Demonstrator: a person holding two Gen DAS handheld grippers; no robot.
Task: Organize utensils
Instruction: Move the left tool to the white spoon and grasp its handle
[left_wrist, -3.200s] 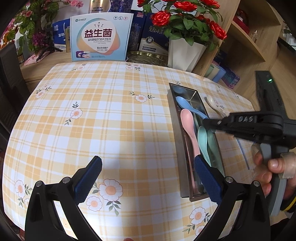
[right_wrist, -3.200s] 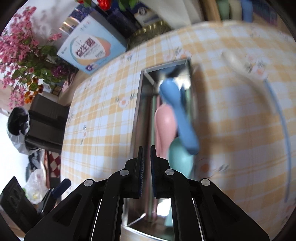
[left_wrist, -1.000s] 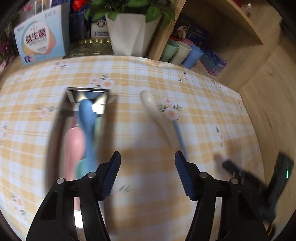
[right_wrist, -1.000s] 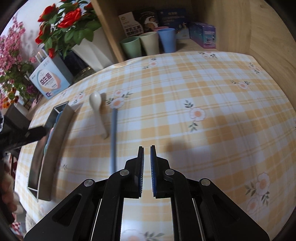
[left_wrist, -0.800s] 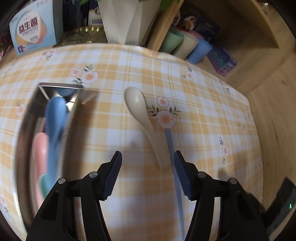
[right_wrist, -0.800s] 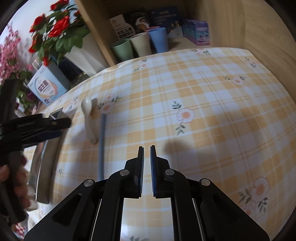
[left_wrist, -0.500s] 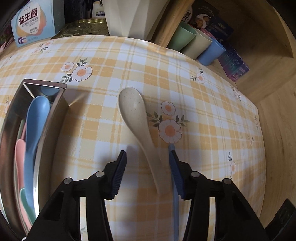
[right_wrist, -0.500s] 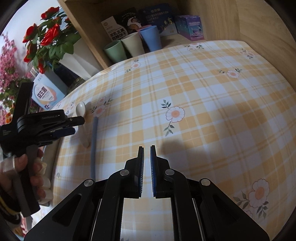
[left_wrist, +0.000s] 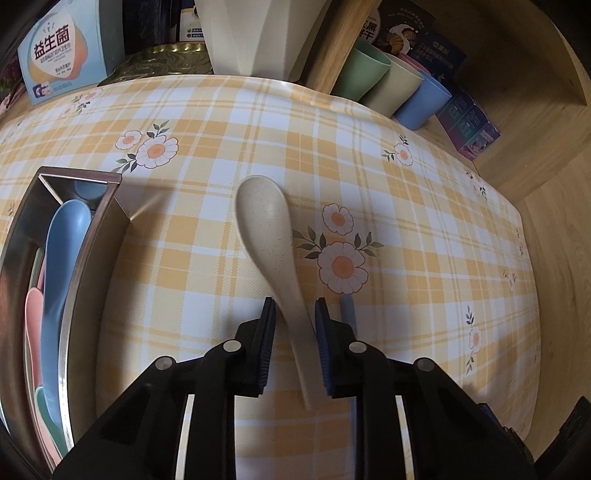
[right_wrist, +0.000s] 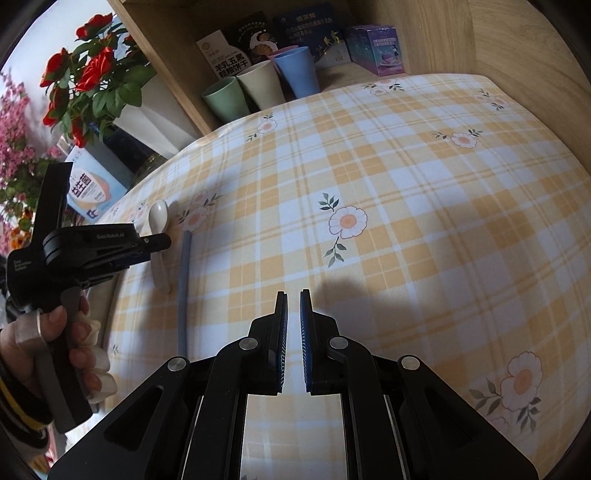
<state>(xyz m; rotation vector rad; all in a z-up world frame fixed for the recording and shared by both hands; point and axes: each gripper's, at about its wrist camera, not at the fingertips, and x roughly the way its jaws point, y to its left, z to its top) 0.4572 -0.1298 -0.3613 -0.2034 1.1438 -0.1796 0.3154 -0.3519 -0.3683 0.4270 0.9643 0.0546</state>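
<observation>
Left hand-held gripper (left_wrist: 291, 314) — narrowed astride beige spoon (left_wrist: 267, 236) handle | right hand-held gripper (right_wrist: 291, 299) — nearly closed, empty

We see a spoon (left_wrist: 274, 251) lying on the tablecloth (left_wrist: 406, 206), bowl away from us, its handle running back between the fingers of the left gripper (left_wrist: 293, 314). Just to its right lies a straw (right_wrist: 183, 284), roughly parallel. To the left sits the metal tray (left_wrist: 92, 236) with more spoons (left_wrist: 61, 266) inside it. Behind the table's far edge stand a box (left_wrist: 62, 51) at the left, a flower pot (left_wrist: 255, 33) in the middle and — further right, on a shelf — three cups (left_wrist: 391, 85) in a row. The right gripper (right_wrist: 293, 306) hangs over bare cloth, well apart from the spoon.
</observation>
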